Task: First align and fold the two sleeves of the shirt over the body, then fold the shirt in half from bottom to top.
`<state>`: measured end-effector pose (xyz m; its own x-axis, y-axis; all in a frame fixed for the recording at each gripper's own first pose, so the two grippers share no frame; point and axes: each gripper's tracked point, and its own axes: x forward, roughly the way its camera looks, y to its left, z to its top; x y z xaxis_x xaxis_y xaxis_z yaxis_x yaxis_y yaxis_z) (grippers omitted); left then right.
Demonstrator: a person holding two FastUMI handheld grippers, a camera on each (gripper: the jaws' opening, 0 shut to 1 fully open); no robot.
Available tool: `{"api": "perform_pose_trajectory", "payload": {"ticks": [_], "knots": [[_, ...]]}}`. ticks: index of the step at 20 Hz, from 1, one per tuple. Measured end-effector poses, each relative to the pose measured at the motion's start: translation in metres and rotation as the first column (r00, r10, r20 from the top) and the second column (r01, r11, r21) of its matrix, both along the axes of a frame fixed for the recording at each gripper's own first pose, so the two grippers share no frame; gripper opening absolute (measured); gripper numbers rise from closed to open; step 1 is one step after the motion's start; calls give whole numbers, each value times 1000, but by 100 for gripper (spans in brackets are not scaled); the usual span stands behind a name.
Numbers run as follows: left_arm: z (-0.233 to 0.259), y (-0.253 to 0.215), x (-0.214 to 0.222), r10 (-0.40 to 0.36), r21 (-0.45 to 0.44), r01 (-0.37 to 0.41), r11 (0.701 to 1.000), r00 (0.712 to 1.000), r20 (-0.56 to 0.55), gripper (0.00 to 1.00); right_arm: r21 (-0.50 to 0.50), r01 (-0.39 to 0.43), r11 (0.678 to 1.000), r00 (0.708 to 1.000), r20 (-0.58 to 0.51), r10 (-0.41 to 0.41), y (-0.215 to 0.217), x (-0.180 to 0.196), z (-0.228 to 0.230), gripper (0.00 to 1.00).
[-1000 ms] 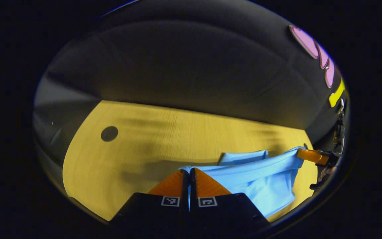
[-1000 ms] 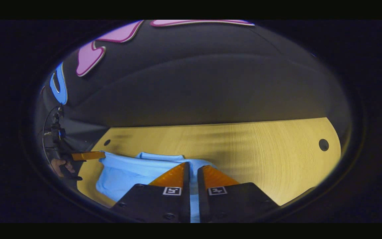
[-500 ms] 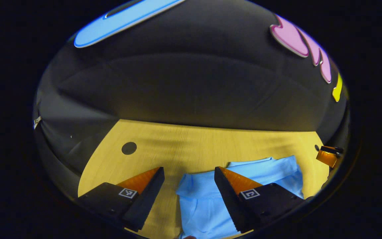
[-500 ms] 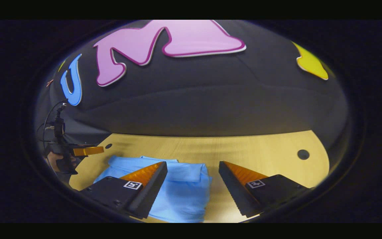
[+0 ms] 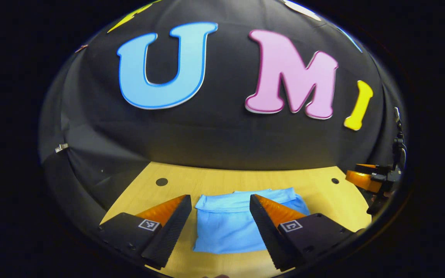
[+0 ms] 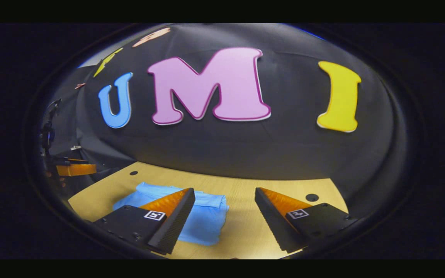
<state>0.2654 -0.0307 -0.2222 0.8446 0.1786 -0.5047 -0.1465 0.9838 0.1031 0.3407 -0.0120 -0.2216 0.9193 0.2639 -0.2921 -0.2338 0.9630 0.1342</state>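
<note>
A light blue shirt (image 5: 226,226) lies folded into a compact rectangle on the wooden table (image 5: 319,197). My left gripper (image 5: 219,200) is open above its near part, with the cloth showing between the spread fingers and nothing held. In the right gripper view the same shirt (image 6: 207,218) lies to the left, partly behind the left finger (image 6: 172,210). My right gripper (image 6: 224,193) is open over bare wood beside the shirt's right edge. Each gripper appears far off at the edge of the other's view: the right gripper (image 5: 365,179) and the left gripper (image 6: 73,169).
The table (image 6: 242,231) has small round holes near its back corners, such as one hole (image 5: 162,182) and another (image 6: 312,197). The black cloth wall rises close behind the table's far edge. A clamp with cables (image 5: 397,146) stands at the right.
Both grippers let go of the shirt's hem, opened, and drew back and up. The shirt now lies flat, folded in half, farther from both cameras.
</note>
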Motion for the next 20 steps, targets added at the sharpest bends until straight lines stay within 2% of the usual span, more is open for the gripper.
{"api": "perform_pose_trajectory", "payload": {"ticks": [2,5,7,11,16,20], "knots": [[18,-23,-31,-31,28,30,999,999,37,97,-15,7,1000,999,50,-6,8,-34,28,98],[48,-48,-85,-63,36,59,998,993,104,96,-13,2,1000,993,116,0,20,-107,66,98],[68,-55,-127,-80,26,77,997,986,144,96,-16,-30,999,993,110,31,30,-160,80,98],[106,-63,-210,-82,39,76,996,974,209,96,-1,-38,999,985,167,37,48,-253,124,99],[138,-88,-283,-94,22,91,996,958,271,97,-36,2,999,965,260,7,49,-333,170,99],[151,-100,-308,-99,31,94,995,947,305,97,-44,29,999,952,306,-14,47,-369,190,97]]}}
